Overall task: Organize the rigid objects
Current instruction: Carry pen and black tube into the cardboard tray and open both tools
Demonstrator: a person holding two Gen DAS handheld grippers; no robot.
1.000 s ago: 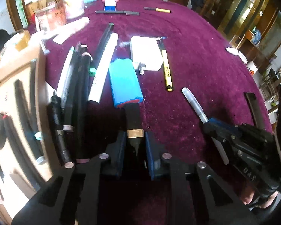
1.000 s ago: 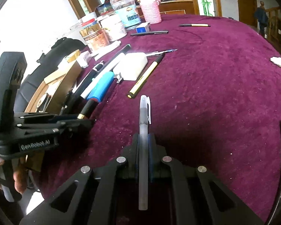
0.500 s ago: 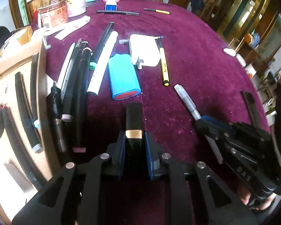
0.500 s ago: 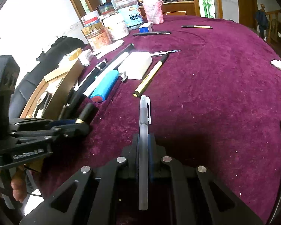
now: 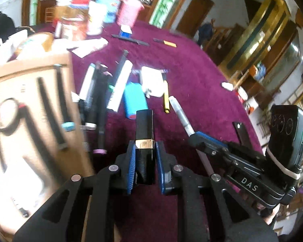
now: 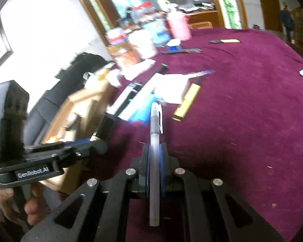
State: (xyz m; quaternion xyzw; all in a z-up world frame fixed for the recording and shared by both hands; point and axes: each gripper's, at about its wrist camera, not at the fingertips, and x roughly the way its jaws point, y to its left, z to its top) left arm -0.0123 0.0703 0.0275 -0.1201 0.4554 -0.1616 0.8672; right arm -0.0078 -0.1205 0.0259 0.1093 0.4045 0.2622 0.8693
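My left gripper [image 5: 144,147] grips a black tube with a gold band [image 5: 144,125], lifted above the purple cloth; its blue pads press the tube's sides and the jaws are still closing a little. My right gripper [image 6: 154,149] is shut on a translucent grey pen [image 6: 156,121] that points forward, also off the cloth. In the left wrist view the right gripper [image 5: 200,141] sits just to the right with the grey pen [image 5: 179,113] sticking out. The left gripper [image 6: 99,143] shows at the left of the right wrist view, blurred.
An open cardboard box [image 5: 30,68] with dark straps stands at the left. On the cloth lie a row of pens [image 5: 95,92], a blue case [image 5: 135,98], a white charger [image 5: 151,78], a yellow pen [image 5: 166,96] and a black flat strip [image 5: 241,133]. Jars [image 5: 95,16] crowd the back.
The left jaws closed on the black tube and lifted it off the cloth. Both grippers rose and tilted up, so more of the room shows. The right gripper kept its pen.
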